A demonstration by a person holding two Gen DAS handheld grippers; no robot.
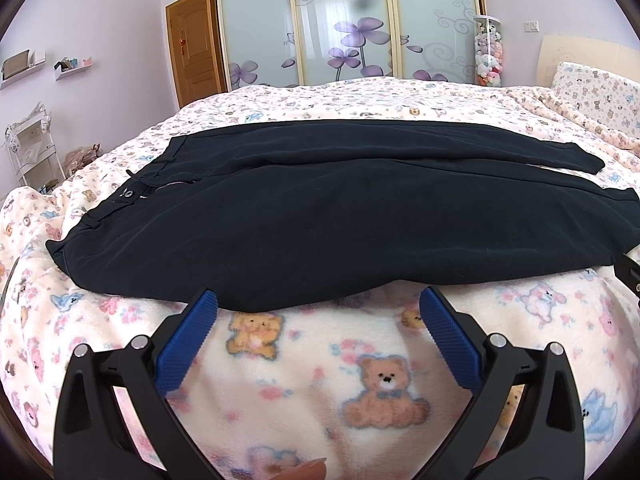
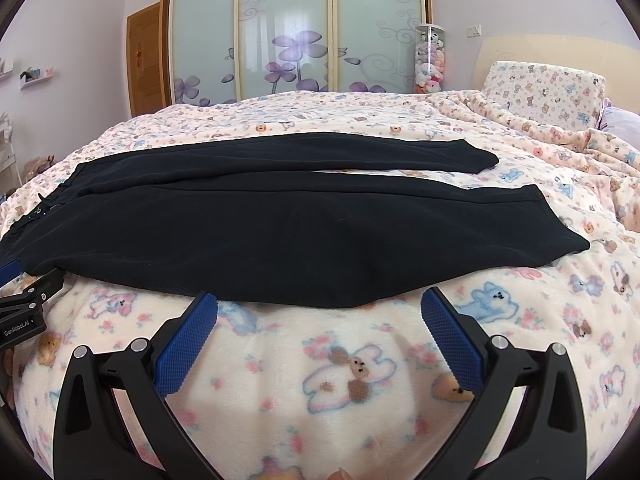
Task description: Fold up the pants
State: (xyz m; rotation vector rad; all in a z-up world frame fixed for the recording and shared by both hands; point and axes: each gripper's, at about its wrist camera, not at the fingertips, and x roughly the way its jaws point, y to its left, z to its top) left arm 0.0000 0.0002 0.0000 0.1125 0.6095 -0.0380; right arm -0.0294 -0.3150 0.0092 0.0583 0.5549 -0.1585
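Open left gripper [image 1: 318, 304] before flat dark pants [image 1: 320, 208]

The pants [image 1: 320, 216] are a really dark navy, basically black, with small silver buttons at the waist. The blanket [image 1: 304, 380] is cream fleece printed with brown teddy bears, blue and pink bunnies and little pink flowers. Both grippers [image 1: 318, 312] [image 2: 319, 312] are black with bright blue textured pads [image 1: 188, 342]. The frosted wardrobe doors [image 1: 344, 20] have purple flowers and the walls are pale lilac.

Bed with teddy-print fleece blanket [image 1: 320, 380], dark pants [image 1: 320, 216] spread flat on it; pillow [image 2: 544, 88] at head
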